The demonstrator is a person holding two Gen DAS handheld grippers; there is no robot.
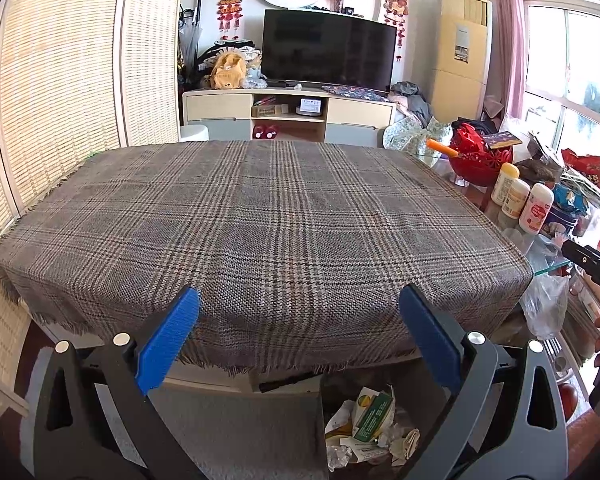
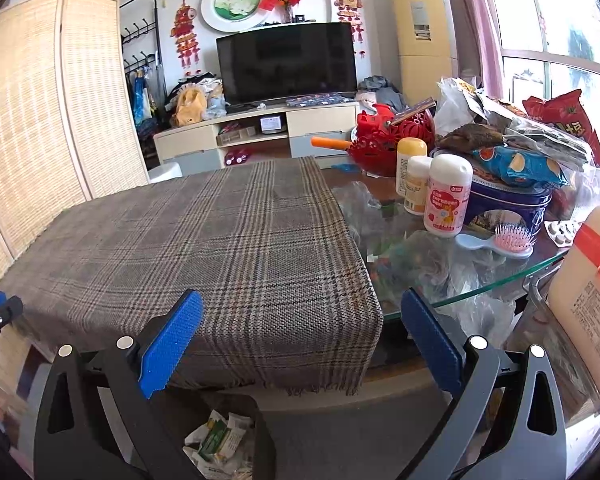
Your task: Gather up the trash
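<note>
A dark bin [image 1: 324, 396] stands on the floor below the table's front edge and holds crumpled paper and a green-and-white wrapper [image 1: 370, 416]. It also shows in the right wrist view [image 2: 260, 412] with the same trash [image 2: 216, 440]. My left gripper [image 1: 300, 312] is open and empty, held over the front edge of the plaid tablecloth [image 1: 260, 216], above the bin. My right gripper [image 2: 302, 314] is open and empty at the cloth's right front corner [image 2: 220, 240]. No trash shows on the cloth.
The glass table part [image 2: 480, 280] to the right carries white bottles [image 2: 446, 196], a blue tin [image 2: 508, 200], a pink hairbrush [image 2: 512, 238], snack bags [image 2: 516, 164], a red basket [image 2: 388, 136] and plastic bags [image 2: 420, 256]. A woven screen [image 1: 60, 80] stands at left.
</note>
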